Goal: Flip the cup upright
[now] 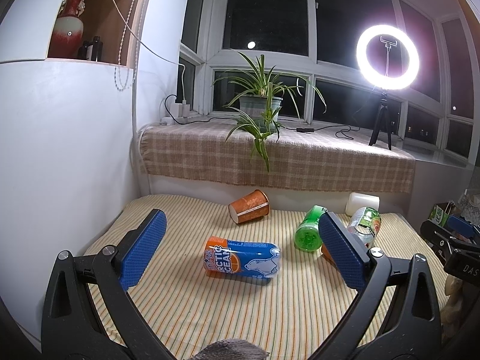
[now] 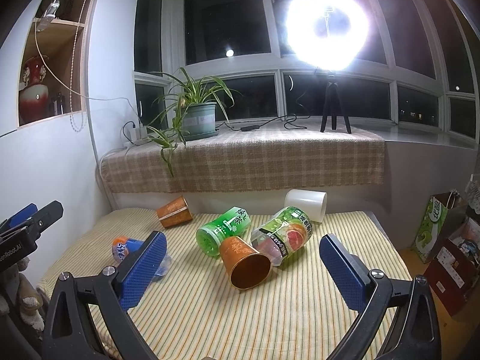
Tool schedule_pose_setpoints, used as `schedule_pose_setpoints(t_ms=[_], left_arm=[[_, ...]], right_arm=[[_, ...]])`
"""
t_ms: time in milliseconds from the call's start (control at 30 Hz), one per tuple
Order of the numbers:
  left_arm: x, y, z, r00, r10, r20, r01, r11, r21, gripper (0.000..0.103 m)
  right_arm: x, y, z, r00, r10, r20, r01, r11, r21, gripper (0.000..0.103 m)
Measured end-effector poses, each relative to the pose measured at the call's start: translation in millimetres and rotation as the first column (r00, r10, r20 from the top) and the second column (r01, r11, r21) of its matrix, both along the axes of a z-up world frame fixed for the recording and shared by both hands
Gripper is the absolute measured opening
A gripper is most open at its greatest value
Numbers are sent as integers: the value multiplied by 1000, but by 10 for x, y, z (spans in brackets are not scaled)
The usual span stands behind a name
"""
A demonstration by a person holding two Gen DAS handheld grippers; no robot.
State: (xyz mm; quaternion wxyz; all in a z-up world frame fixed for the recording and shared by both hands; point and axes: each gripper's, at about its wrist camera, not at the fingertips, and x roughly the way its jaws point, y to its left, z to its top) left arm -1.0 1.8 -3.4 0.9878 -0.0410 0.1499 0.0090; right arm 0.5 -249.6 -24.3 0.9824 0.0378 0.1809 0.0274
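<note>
Cups lie toppled on the striped tabletop (image 2: 270,315), none yet righted. From the left in the right wrist view: the Arctic Ocean can (image 2: 126,247) on its side, partly hidden behind a blue pad; a far copper paper cup (image 2: 174,212) near the back edge; a green tea bottle (image 2: 223,229) on its side; the near copper paper cup (image 2: 244,262), mouth toward the camera, its side touching the bottle and the clear grapefruit-label bottle (image 2: 285,234); then a white roll (image 2: 306,204) at the back.

The left tongs (image 1: 241,247) are spread wide and empty, hovering over the can. The right tongs (image 2: 243,253) are likewise spread and empty, framing the near cup.

This looks like the approach step, no grasp made. The next move likely calls for lowering the right tongs around the near cup's wall, closing gently so the paper does not crush, then lifting clear of both bottles and rotating it mouth-up.
</note>
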Motion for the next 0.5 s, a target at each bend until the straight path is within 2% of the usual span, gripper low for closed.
schedule_pose_setpoints(t_ms=[300,500], left_arm=[[34,-52,-63,1000,2,-4,-2,1000,5,103],[26,68,-124,1000,19,-12,-19,1000,-3,103]], right_arm=[[65,27,-2,1000,21,-14,-21,1000,3,103],[212,96,-22,996,79,-42,-79,997,17,103]])
